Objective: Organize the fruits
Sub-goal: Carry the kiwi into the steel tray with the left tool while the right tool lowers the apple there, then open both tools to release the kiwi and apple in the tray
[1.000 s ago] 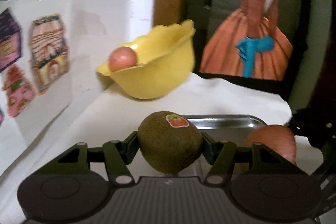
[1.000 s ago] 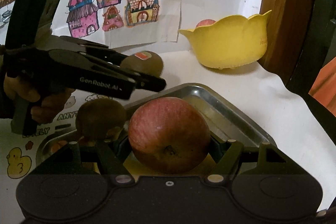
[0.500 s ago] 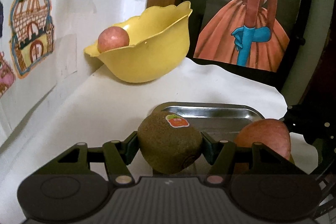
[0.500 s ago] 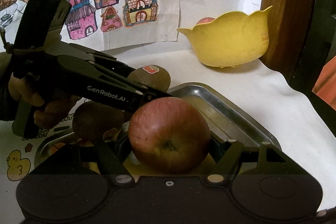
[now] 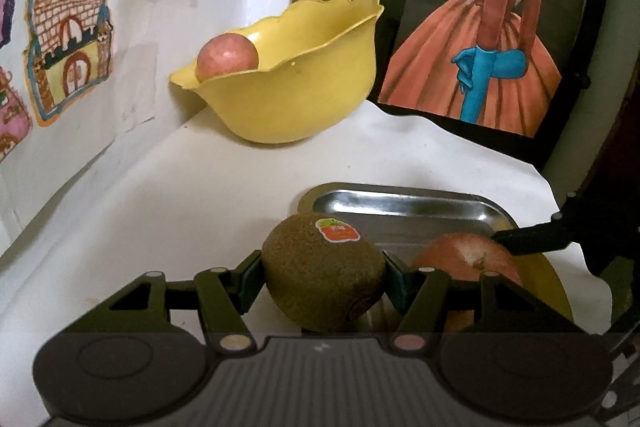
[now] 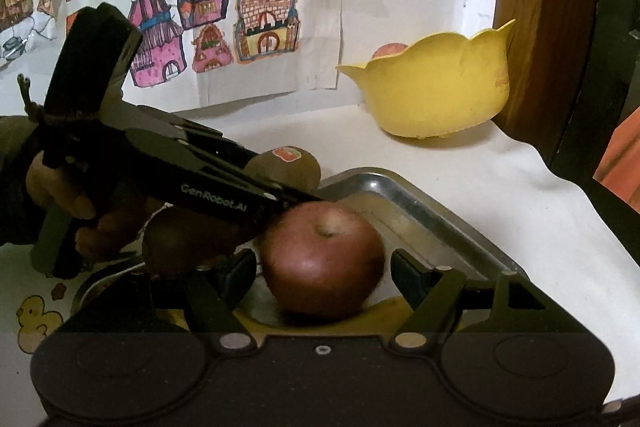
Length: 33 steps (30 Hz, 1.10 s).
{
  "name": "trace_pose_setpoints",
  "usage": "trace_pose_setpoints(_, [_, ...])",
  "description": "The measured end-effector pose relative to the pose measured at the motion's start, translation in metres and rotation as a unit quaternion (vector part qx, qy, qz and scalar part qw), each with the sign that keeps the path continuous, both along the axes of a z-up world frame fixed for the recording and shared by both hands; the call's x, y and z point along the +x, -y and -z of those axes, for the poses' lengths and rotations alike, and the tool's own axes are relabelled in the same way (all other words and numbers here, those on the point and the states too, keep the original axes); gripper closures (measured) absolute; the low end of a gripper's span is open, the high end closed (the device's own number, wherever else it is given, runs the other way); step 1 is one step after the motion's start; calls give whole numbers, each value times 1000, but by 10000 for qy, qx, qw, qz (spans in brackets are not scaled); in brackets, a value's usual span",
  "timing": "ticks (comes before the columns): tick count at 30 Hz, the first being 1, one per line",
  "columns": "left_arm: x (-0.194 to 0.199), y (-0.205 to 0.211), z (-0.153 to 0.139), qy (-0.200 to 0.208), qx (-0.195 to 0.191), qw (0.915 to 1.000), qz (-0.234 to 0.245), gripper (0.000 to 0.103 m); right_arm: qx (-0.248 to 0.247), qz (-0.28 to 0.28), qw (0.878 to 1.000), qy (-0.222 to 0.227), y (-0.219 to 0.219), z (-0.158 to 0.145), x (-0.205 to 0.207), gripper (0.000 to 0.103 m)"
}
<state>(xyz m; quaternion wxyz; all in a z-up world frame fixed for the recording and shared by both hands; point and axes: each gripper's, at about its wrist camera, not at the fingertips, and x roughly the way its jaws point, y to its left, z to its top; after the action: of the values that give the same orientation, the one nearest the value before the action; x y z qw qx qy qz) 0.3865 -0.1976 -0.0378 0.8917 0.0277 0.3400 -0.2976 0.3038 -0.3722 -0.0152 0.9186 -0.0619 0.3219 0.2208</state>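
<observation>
My left gripper is shut on a brown kiwi with a red sticker, held above the near rim of the steel tray. A yellow bowl stands ahead by the wall with a pink apple inside. In the right wrist view, my right gripper is open around a red apple. The apple is blurred and stem up over the tray, with thin gaps to both pads. The left gripper's black body crosses just behind the apple and carries the kiwi.
Another brown fruit lies at the tray's left end under the left gripper, beside a person's hand. Something yellow lies in the tray below the apple. House drawings cover the wall. A wooden post and a framed painting stand behind the bowl.
The right jaws have spread a little, and the red apple has slipped lower and turned stem up. The left gripper has carried the kiwi right, close over the apple.
</observation>
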Motion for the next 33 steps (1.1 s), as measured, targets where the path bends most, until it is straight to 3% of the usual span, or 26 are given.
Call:
trace_pose_setpoints(7, [-10,10,-8,366,110,9990,216,40,-2,26,10000,20,0,-1,-2,25])
trace_pose_setpoints(11, [-9,10,-9,297,69,9993,199,38,-7,59,10000,52,1,-2,-5,22])
trace_pose_setpoints(23, [-26,-2,-28,505,-48,9987,44,18,50,339,9989,317,5,-18,-25,15])
trace_pose_setpoints(27, [-39,-7,-41,667,-89,9977,14,9,64,496,9976,482,5,-28,-38,6])
trace_pose_setpoints(33, [-66,-19,-64,990,-165,9949,-73,2,98,716,9944,767,1,-47,-67,6])
